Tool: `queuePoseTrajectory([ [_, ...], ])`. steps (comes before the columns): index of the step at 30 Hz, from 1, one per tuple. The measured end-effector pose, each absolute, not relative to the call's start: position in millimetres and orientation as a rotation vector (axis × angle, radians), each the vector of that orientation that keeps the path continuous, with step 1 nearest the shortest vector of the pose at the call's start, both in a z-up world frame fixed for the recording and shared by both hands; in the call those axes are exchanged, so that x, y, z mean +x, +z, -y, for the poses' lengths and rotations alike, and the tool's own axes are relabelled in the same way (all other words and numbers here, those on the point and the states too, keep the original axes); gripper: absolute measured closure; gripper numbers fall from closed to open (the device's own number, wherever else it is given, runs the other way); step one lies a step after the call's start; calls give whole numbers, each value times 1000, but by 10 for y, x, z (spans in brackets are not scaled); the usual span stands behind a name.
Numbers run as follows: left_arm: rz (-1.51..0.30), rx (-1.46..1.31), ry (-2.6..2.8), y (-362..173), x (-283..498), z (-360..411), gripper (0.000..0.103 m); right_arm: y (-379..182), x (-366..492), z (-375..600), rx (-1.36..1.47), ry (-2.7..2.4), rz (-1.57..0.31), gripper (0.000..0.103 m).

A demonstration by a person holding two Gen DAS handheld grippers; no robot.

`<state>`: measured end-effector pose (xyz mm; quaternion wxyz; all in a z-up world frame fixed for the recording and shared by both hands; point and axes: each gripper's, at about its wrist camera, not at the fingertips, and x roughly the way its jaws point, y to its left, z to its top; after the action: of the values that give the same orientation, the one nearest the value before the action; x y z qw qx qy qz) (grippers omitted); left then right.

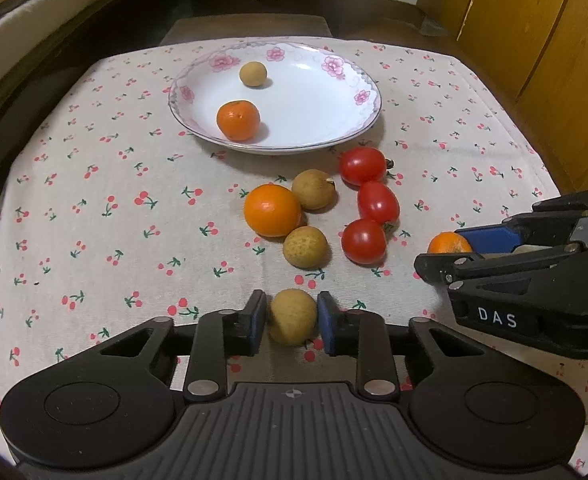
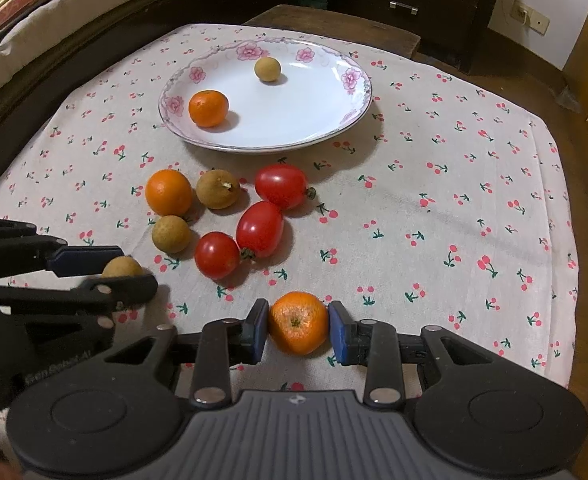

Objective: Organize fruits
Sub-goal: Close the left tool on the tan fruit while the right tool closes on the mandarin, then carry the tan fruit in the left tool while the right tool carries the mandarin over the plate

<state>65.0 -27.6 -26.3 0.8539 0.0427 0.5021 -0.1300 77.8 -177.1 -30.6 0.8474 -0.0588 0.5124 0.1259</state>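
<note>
The left gripper [image 1: 293, 318] is closed on a tan longan [image 1: 293, 316], its blue pads pressed to both sides of the fruit, low over the cherry-print cloth [image 1: 94, 208] on the desk. The right gripper [image 2: 298, 328] is likewise clamped on a small orange [image 2: 298, 328], stem end facing the camera. Farther back stands a white plate [image 1: 314, 92] with pink flowers on its rim, holding one orange [image 1: 238, 120] and one longan [image 1: 253, 74] (well apart from each other). Between the plate and the grippers lie a loose orange [image 1: 272, 210], two more longans [image 1: 313, 189] [image 1: 305, 247] touching it, and just beside them three red tomatoes [image 1: 363, 166] [image 1: 378, 202] [image 1: 364, 240] in a line
</note>
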Motion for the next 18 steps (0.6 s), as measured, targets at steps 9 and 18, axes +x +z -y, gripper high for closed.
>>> queuePoseTrajectory([
  [9, -1048, 64, -274, -185, 656, 258, 69, -192, 755, 1832, -94, 264, -1054, 70],
  [18, -1020, 35, -275, -52, 735, 243, 69, -53, 839, 1895, -54, 261, -1022, 70],
])
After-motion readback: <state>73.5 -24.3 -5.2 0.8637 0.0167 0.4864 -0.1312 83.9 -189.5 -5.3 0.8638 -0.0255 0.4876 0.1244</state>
